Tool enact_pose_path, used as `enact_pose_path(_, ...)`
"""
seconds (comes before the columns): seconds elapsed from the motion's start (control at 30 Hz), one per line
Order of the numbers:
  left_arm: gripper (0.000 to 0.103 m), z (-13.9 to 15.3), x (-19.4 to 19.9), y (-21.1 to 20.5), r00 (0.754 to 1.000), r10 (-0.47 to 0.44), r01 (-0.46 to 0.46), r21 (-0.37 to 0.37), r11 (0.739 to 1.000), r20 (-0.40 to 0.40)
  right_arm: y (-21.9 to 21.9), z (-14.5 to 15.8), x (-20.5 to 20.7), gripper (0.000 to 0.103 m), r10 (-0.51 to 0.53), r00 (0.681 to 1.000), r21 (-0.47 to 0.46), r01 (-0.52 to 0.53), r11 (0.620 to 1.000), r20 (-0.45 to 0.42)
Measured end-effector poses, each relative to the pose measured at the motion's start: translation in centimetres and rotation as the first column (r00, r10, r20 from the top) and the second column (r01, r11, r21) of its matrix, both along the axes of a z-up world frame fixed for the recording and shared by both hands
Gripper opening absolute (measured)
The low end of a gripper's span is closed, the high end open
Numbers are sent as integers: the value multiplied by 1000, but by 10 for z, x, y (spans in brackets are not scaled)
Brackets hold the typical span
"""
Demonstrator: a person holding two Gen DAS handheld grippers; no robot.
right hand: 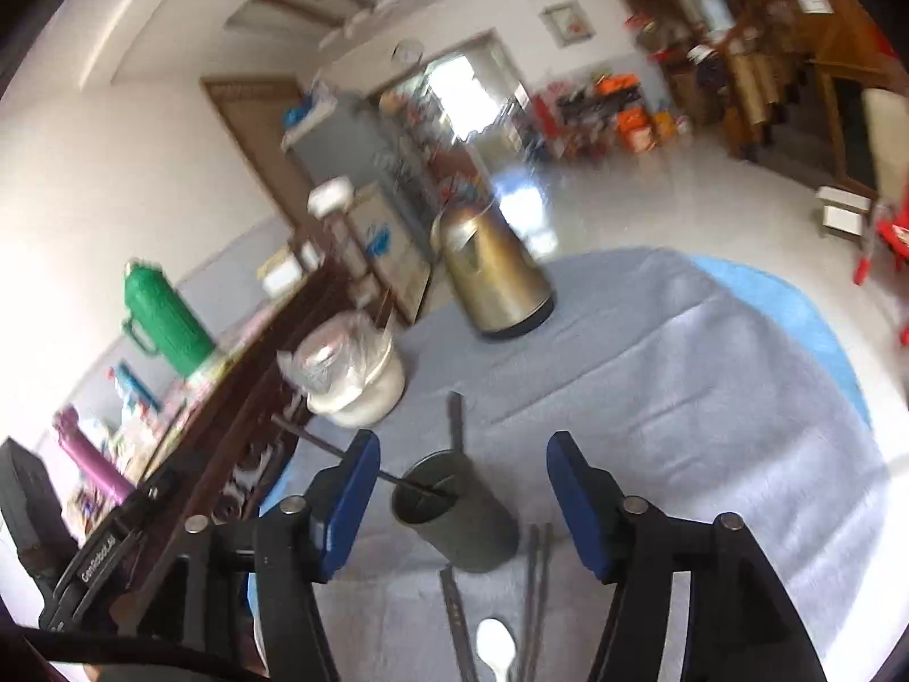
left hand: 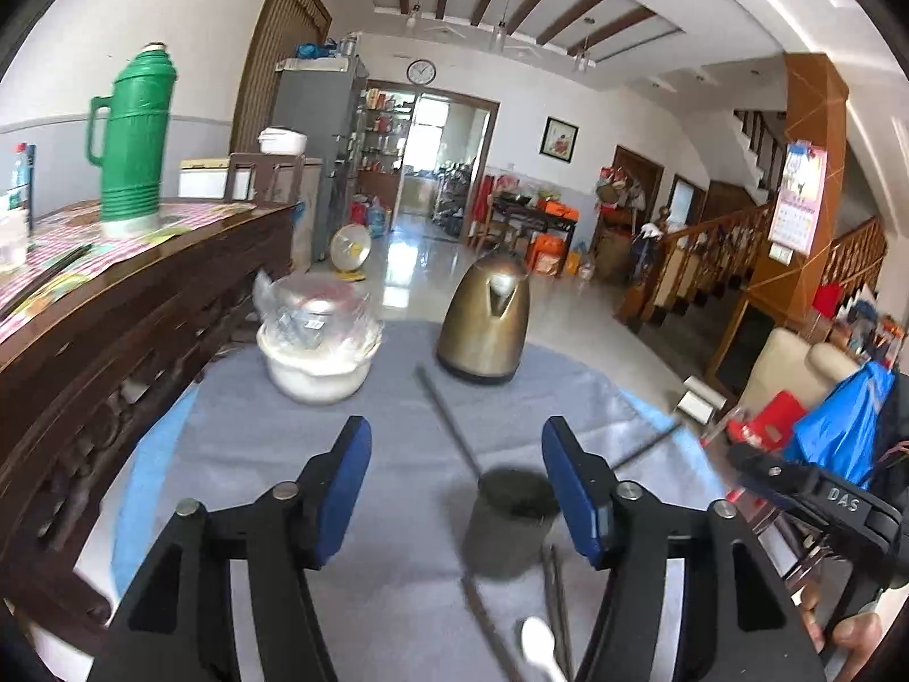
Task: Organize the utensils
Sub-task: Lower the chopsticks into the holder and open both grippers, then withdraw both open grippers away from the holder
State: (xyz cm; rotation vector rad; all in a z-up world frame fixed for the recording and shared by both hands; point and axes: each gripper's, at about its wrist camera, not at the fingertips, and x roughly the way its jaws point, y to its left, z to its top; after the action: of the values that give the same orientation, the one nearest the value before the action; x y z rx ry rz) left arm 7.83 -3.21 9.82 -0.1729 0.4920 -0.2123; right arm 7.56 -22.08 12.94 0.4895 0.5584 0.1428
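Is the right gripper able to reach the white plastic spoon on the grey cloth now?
Probably yes: the right gripper is open, and the white plastic spoon lies uncovered just below it, beside the dark chopsticks.

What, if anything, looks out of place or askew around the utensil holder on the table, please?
The dark utensil holder stands upright with only two dark sticks leaning out of it at splayed angles. The white spoon and loose chopsticks still lie flat on the grey cloth beside it. Nothing looks spilled or broken.

Both wrist views low, close over table; shared: holder [left hand: 511, 517] [right hand: 454, 517], kettle [left hand: 483, 324] [right hand: 494, 278].
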Motion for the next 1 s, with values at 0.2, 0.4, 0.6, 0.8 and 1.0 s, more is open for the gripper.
enact_pose_path(0.2, 69, -29, -39, -8, 993, 24, -17, 63, 998, -116, -24, -29, -64, 65, -74, 997, -31, 73, 997, -21)
enact_pose_path(0.4, 70, -55, -75, -16, 978, 45, -21, 118, 993, -204, -42, -37, -106, 65, -88, 996, -1, 88, 996, -30)
enact_pose_path(0.6, 70, -58, -117, -20, 977, 53, -19, 162, 987, -207, -40, -34, -133, 64, -66, 998, 48, 67, 997, -12)
enact_pose_path(0.8, 76, -56, -157, -20, 987, 85, -56, 202, 978, -139, -33, -26, -165, 64, -52, 998, 52, 50, 997, 31)
enact_pose_path(1.0, 78, -74, -170, -32, 991, 88, -60, 252, 966, -105, -18, -27, -191, 64, -3, 996, 10, 2, 1000, 92)
